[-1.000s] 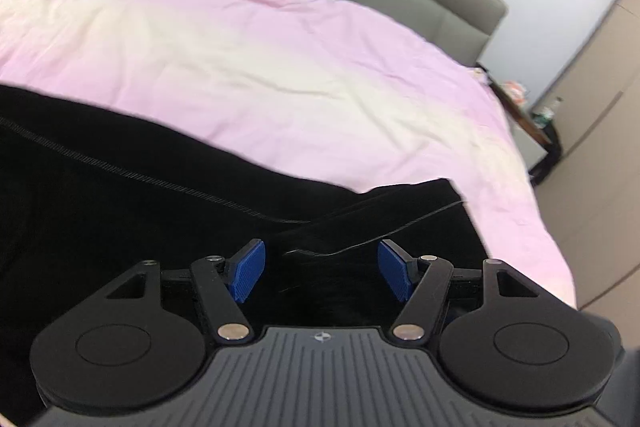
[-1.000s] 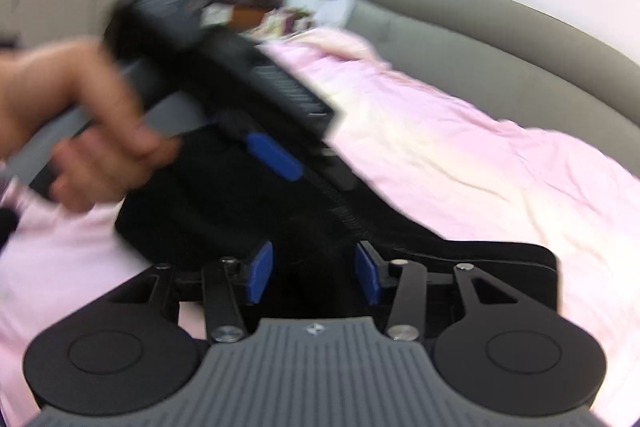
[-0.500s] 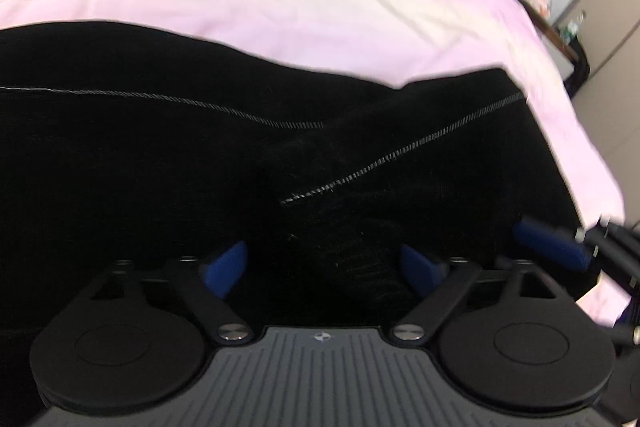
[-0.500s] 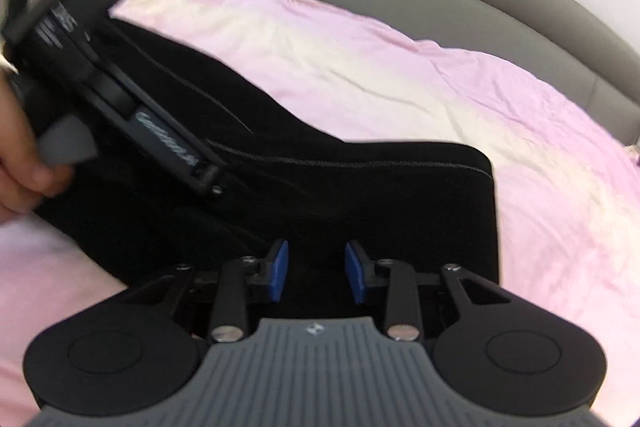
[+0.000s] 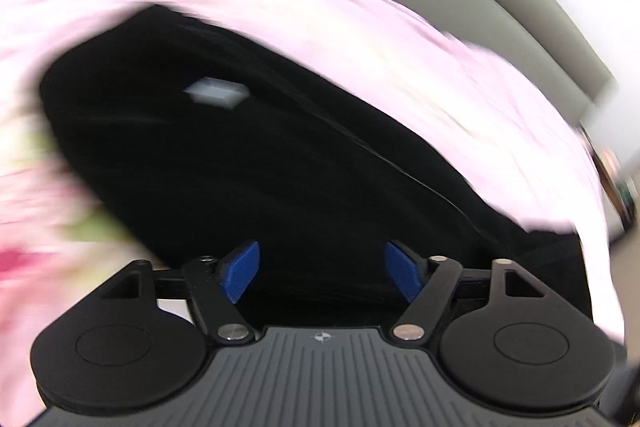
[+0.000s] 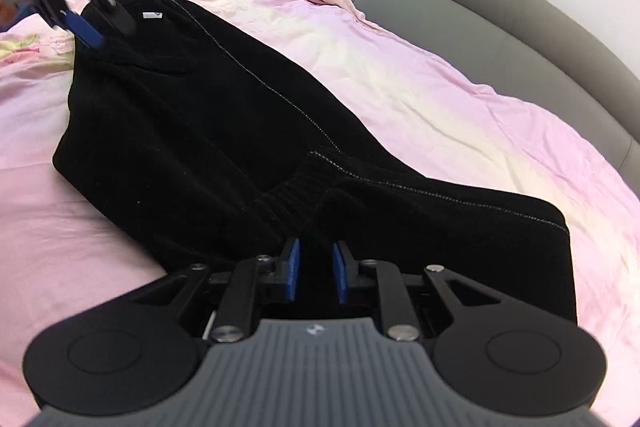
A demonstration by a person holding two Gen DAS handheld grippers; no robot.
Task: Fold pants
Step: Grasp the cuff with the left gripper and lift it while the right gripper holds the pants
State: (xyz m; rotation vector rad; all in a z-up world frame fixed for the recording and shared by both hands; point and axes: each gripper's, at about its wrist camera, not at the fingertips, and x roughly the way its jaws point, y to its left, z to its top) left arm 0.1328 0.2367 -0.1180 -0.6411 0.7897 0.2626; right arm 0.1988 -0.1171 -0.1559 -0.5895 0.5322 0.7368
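No legible text or labels

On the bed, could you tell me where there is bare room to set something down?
Bare pink sheet lies between the black pants and the grey headboard, and near-left of the pants. Crowded along the pants, a hand-held gripper at each end.

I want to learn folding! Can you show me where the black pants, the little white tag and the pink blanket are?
black pants (image 6: 224,131), right wrist view, on the wide upper part of the cloth.
white tag (image 6: 153,15), right wrist view, on the middle of the tag.
pink blanket (image 6: 460,107), right wrist view, on bare blanket beside the pants.
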